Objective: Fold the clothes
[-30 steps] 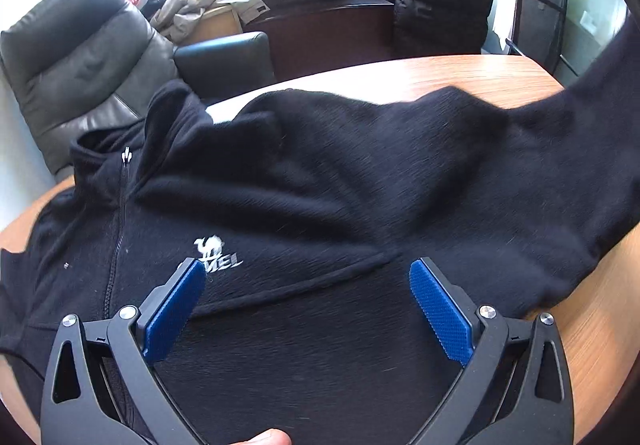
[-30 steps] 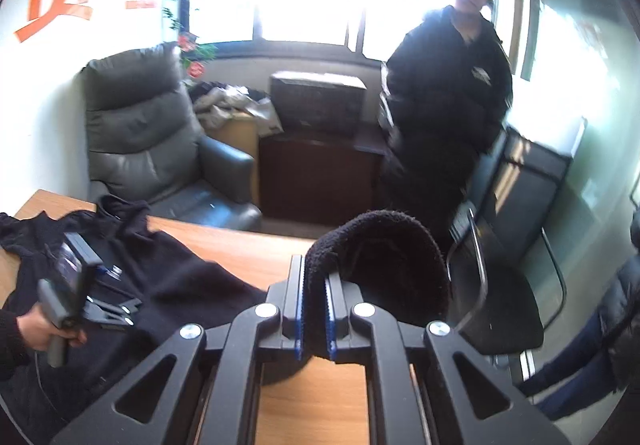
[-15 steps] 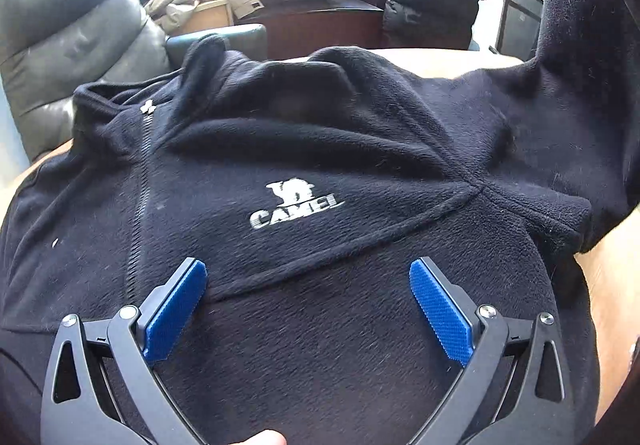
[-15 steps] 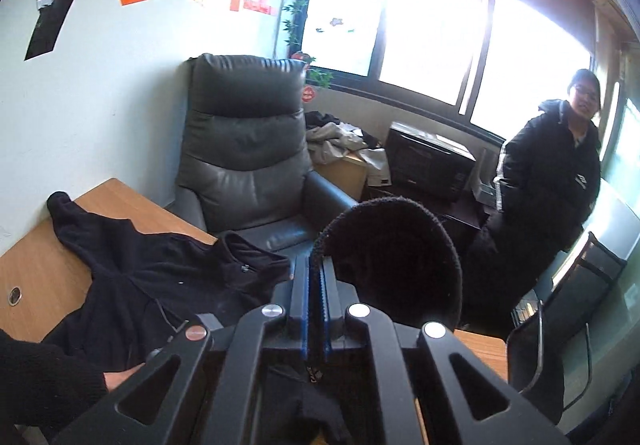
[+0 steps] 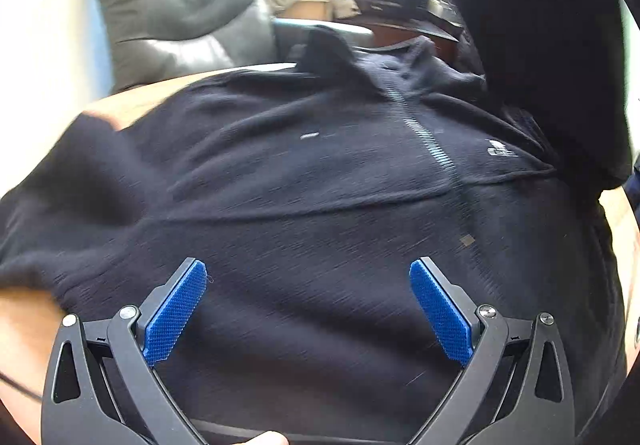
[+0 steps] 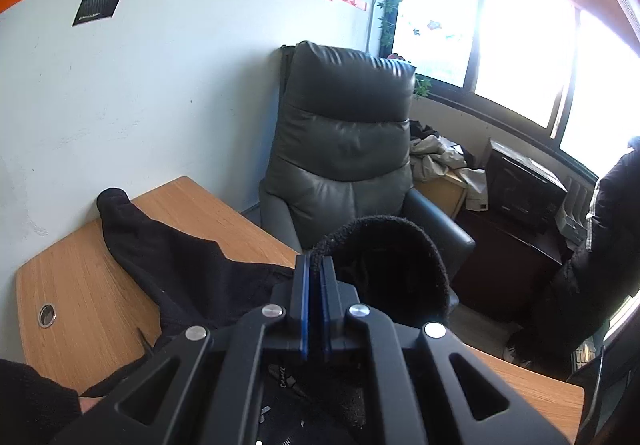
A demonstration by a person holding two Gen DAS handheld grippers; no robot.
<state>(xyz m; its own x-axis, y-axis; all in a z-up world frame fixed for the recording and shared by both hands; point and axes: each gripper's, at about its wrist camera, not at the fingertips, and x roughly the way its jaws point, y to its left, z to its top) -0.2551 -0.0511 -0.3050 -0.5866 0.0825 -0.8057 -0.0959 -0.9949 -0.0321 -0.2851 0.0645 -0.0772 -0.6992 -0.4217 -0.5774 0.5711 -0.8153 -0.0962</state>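
A black zip-up fleece jacket (image 5: 320, 185) lies front-up on the wooden table (image 6: 88, 285), zipper and white chest logo showing. My left gripper (image 5: 308, 305) is open and empty, hovering low over the jacket's lower body. My right gripper (image 6: 315, 265) is shut on the cuff of the jacket's sleeve (image 6: 392, 257) and holds it raised above the table. That raised sleeve hangs at the right in the left wrist view (image 5: 540, 45). The other sleeve (image 6: 152, 237) lies stretched out toward the table's far left corner.
A grey leather armchair (image 6: 344, 149) stands just behind the table. A dark cabinet (image 6: 520, 185) with a pile of clothes sits under the window. A person in a black coat (image 6: 600, 245) stands at the right. A cable hole (image 6: 47, 315) is in the table's left end.
My right gripper has carried the sleeve cuff up and leftward over the jacket. My left gripper has shifted left across the jacket, so the zipper and logo now sit to its right.
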